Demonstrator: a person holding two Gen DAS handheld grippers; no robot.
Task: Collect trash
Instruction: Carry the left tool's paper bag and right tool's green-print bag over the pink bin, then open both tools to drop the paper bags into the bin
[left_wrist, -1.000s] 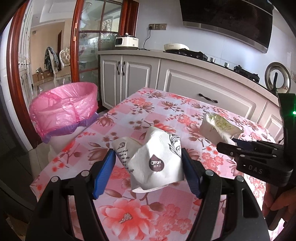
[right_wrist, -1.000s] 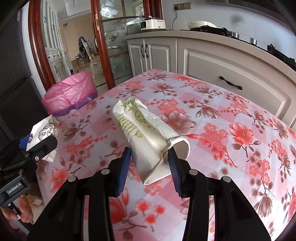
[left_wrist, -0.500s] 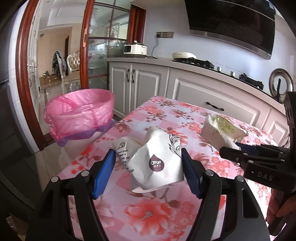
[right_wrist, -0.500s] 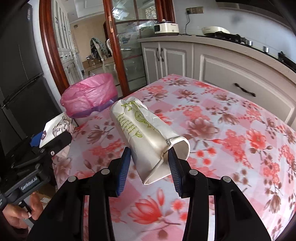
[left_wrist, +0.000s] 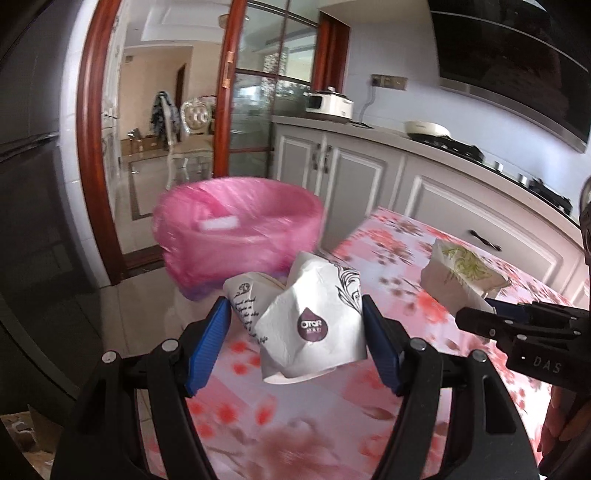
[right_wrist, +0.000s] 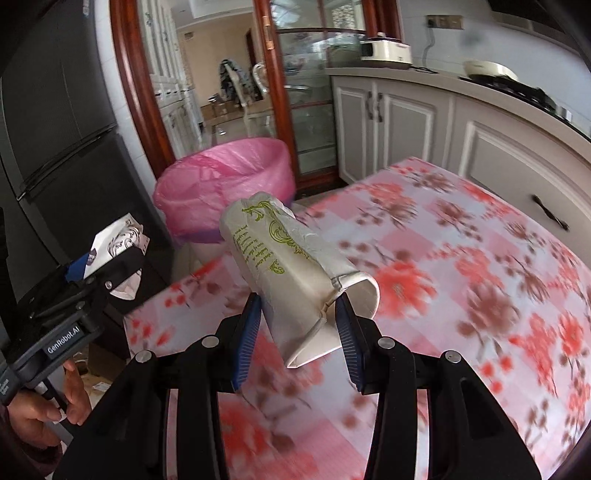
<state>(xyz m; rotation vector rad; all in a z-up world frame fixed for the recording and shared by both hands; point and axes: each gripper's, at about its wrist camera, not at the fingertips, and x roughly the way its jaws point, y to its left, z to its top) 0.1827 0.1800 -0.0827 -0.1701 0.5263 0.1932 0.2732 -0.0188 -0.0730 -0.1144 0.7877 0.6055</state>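
Observation:
My left gripper is shut on crushed white paper cups with black print and a purple drop logo, held above the table's left end. My right gripper is shut on a crushed white paper cup with green print, also held above the table. That cup also shows in the left wrist view, and the left gripper's cups show in the right wrist view. The trash bin with a pink bag stands on the floor just past the table's end; it also shows in the right wrist view.
The table has a pink floral cloth. White kitchen cabinets run behind it. A red-framed glass door stands behind the bin, and a dark fridge is at the left. A rice cooker sits on the counter.
Both grippers have risen and moved toward the table's left end with their cups. The pink bin is now nearer and more central in both views.

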